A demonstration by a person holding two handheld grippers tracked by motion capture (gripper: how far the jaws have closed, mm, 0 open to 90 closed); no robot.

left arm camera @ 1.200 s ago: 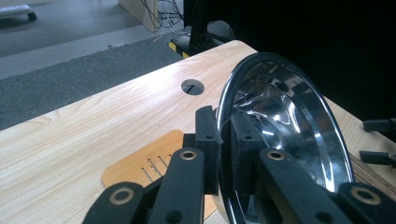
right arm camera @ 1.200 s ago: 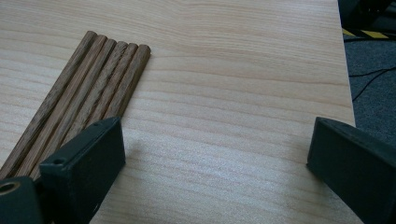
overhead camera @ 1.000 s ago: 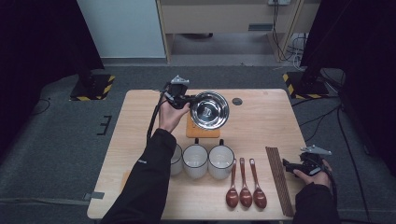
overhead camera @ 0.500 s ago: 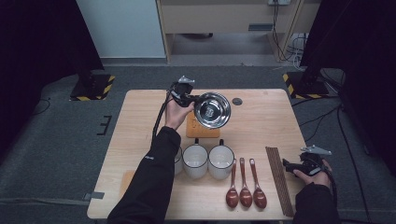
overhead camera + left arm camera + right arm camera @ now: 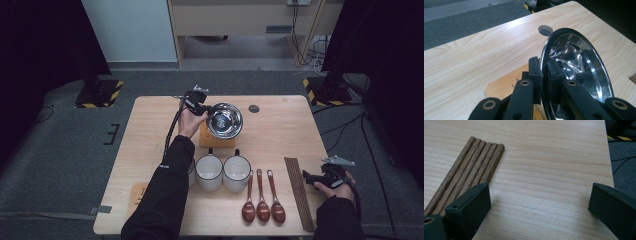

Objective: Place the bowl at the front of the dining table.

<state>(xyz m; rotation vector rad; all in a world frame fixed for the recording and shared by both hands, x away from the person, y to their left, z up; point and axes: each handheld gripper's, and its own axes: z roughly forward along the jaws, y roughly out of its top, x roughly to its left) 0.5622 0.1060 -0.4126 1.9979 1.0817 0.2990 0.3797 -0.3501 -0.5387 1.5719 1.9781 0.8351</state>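
A shiny steel bowl hangs tilted above a small wooden coaster near the table's middle back. My left gripper is shut on the bowl's left rim; in the left gripper view the jaws pinch the rim of the bowl with the coaster below. My right gripper rests at the table's right front edge, open and empty. In the right gripper view its jaws stand wide apart over bare wood, next to several wooden chopsticks.
Two white mugs stand in a row at the front centre, a third partly hidden by the left sleeve. Three brown spoons lie right of them, then the chopsticks. A round hole sits in the tabletop behind the bowl.
The left gripper has carried the bowl slightly right and forward and lowered it nearer the coaster. The right gripper has stayed still.
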